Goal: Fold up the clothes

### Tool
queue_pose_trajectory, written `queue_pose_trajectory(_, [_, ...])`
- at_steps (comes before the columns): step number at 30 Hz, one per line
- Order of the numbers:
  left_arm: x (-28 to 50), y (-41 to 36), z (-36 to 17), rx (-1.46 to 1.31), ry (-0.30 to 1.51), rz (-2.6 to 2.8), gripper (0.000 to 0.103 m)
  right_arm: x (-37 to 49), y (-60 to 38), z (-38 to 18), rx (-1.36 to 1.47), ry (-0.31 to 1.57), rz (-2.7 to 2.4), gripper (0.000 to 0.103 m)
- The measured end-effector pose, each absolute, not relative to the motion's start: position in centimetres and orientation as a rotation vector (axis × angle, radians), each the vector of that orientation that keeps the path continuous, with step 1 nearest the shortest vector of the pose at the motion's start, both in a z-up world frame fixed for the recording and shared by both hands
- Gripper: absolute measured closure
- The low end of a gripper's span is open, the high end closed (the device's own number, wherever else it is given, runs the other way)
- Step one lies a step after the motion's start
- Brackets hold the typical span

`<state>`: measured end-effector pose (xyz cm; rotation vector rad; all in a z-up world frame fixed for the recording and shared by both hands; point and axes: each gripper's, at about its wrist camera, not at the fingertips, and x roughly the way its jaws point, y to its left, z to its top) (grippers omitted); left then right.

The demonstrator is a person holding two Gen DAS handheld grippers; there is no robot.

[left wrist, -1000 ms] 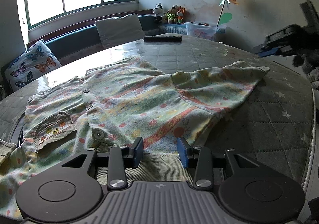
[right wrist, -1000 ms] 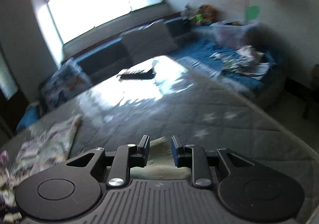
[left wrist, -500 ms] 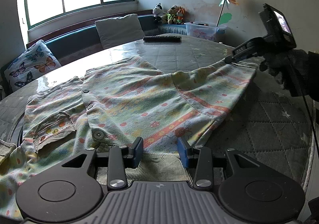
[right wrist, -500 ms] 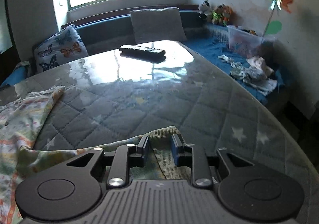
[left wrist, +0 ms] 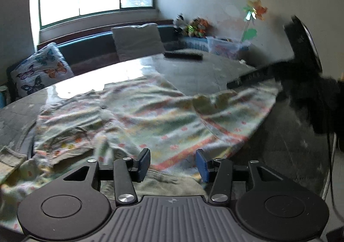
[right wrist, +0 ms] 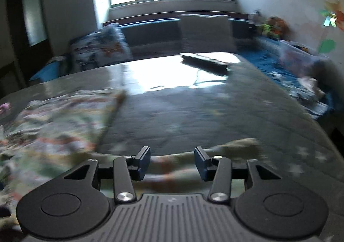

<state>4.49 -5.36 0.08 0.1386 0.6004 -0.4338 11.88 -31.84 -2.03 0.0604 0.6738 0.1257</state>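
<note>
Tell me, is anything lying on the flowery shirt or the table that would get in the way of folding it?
Nothing visible does. The shirt lies spread on the quilted table with nothing on top of it. The only other thing on the table is a black remote, far behind it near the sofa. Both grippers' jaws have just been opening over the shirt's near edge.

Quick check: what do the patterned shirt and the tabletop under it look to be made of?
Patterned shirt: soft woven cloth, probably cotton, matte; it wrinkles and drapes limply, with a ribbed plain hem near the left gripper. Tabletop: quilted grey fabric with stitched squares, seemingly under a glossy clear cover, since it mirrors the window.
</note>
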Motion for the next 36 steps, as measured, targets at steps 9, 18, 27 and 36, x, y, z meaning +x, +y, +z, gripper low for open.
queue_pose_trajectory(9, [6.4, 0.8, 0.0, 0.063, 0.64, -0.197, 0.053, 10.5, -23.6, -1.1, -0.028, 0.648, 0.394, 0.04])
queue_pose_trajectory(18, [9.3, 7.9, -1.6, 0.019, 0.715, 0.023, 0.055, 10.5, -18.9, -2.4, -0.098, 0.64, 0.509, 0.032])
queue_pose_trajectory(27, [10.5, 11.9, -1.9, -0.008, 0.67, 0.219, 0.054, 10.2, -18.0, -4.3, -0.138, 0.654, 0.539, 0.018])
queue_pose_trajectory(36, [9.8, 16.2, -1.2, -0.066, 0.614, 0.43, 0.053, 10.4, -17.7, -4.6, -0.154, 0.67, 0.553, 0.0])
